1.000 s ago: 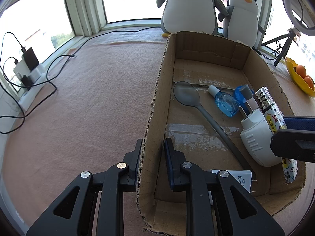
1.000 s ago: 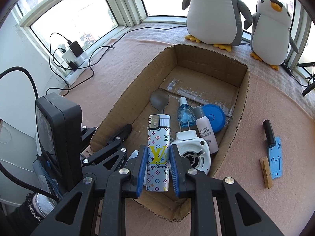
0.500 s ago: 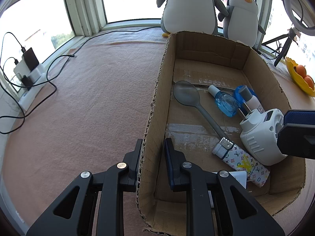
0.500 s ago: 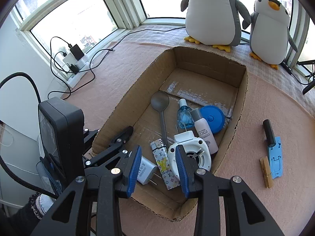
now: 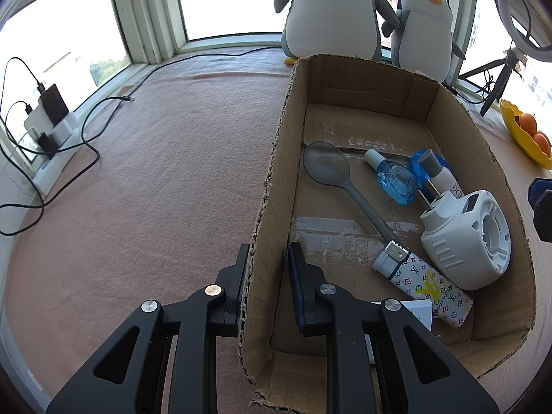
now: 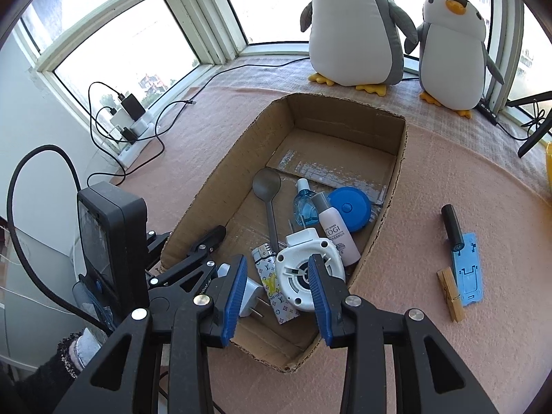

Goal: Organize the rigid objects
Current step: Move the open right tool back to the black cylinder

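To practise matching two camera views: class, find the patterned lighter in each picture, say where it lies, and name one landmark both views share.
Left wrist view: the lighter lies in the box at lower right, its metal cap at the spoon handle's end, beside the white round device.
Right wrist view: the lighter lies low in the centre, between the plug and the device.
Shared landmark: the spoon.

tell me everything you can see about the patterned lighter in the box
The lighter is a flat white case printed with small coloured monogram marks and a yellow logo, topped by a silver metal cap. It lies flat on the cardboard box floor, touching the white round device, with its cap over the grey spoon handle's end.
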{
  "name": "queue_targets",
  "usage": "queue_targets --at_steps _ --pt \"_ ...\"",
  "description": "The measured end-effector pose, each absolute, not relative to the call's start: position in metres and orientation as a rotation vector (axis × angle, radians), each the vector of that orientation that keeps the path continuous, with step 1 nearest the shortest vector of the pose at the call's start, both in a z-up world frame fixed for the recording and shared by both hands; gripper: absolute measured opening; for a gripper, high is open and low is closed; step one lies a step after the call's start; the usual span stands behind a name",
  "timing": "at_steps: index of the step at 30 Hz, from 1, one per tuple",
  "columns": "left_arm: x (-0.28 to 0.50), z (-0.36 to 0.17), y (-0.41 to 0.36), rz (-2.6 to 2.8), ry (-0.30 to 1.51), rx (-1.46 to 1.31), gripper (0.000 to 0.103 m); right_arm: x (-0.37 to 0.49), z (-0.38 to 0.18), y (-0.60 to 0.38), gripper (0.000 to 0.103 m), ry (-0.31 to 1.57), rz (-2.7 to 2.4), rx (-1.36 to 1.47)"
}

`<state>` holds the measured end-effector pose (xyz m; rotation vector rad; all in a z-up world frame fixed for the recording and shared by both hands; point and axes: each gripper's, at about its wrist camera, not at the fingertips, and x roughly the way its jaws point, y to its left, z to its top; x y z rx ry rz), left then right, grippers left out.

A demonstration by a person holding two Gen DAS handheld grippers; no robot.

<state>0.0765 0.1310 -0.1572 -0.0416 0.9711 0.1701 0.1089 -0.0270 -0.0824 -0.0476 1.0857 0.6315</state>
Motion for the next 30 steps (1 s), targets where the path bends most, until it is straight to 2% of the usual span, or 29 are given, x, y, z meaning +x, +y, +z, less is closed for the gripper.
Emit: queue_targets --at_steps 8,21,30 --pt "0.077 -0.157 0.131 0.170 0.971 -0.041 0.018 0.111 -0.074 -0.071 0.041 1.042 0.572 -0.025" --pt "0.077 -0.157 0.131 0.171 0.972 -0.039 0.018 0.125 -0.106 -0.154 0.041 1.108 0.448 0.065" --pt "0.076 -0.157 0.132 0.171 0.972 -0.037 0.018 0.142 -0.119 -0.166 0.041 1.118 0.403 0.063"
